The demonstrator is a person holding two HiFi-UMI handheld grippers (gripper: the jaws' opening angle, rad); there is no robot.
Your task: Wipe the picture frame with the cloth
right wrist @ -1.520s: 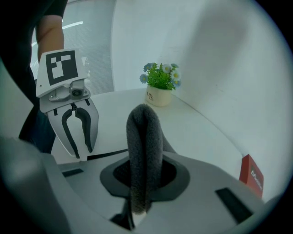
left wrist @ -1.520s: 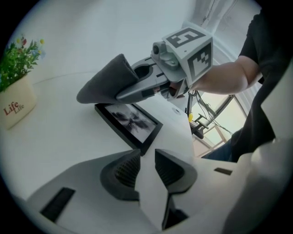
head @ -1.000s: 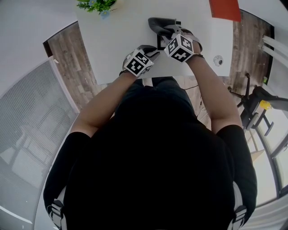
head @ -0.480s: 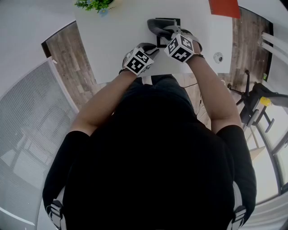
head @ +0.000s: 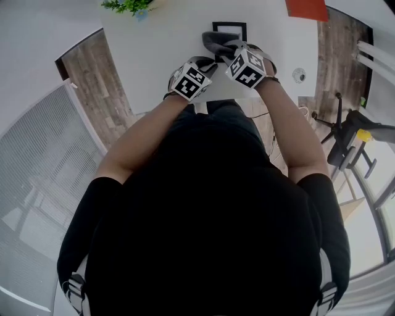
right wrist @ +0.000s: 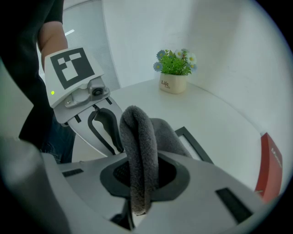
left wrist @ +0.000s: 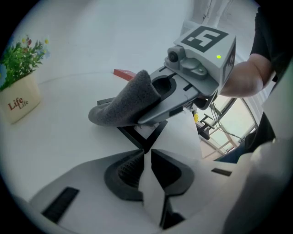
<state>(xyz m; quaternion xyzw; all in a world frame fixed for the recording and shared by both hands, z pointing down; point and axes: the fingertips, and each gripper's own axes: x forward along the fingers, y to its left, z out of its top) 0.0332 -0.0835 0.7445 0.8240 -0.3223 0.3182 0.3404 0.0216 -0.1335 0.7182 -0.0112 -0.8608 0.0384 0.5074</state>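
Observation:
A black picture frame (head: 229, 26) lies flat on the white table (head: 160, 43); its far edge shows in the head view and its near part is under a grey cloth (head: 216, 42). My right gripper (head: 227, 47) is shut on the cloth (right wrist: 139, 146), which drapes forward over the frame (right wrist: 194, 144). My left gripper (head: 210, 63) sits at the frame's near-left corner (left wrist: 142, 137), jaws nearly together on that corner. The left gripper view shows the right gripper (left wrist: 149, 103) pressing the cloth (left wrist: 121, 103) down on the frame.
A small potted plant (head: 129, 6) stands at the table's far left, also visible as a pot (right wrist: 175, 75). A red flat object (head: 307, 9) lies far right, a small round thing (head: 299, 75) near the right edge. A black stand (head: 345, 136) is on the floor at right.
The right gripper has drawn the cloth toward me over the frame, uncovering the frame's far edge. The left gripper has stayed at the near corner.

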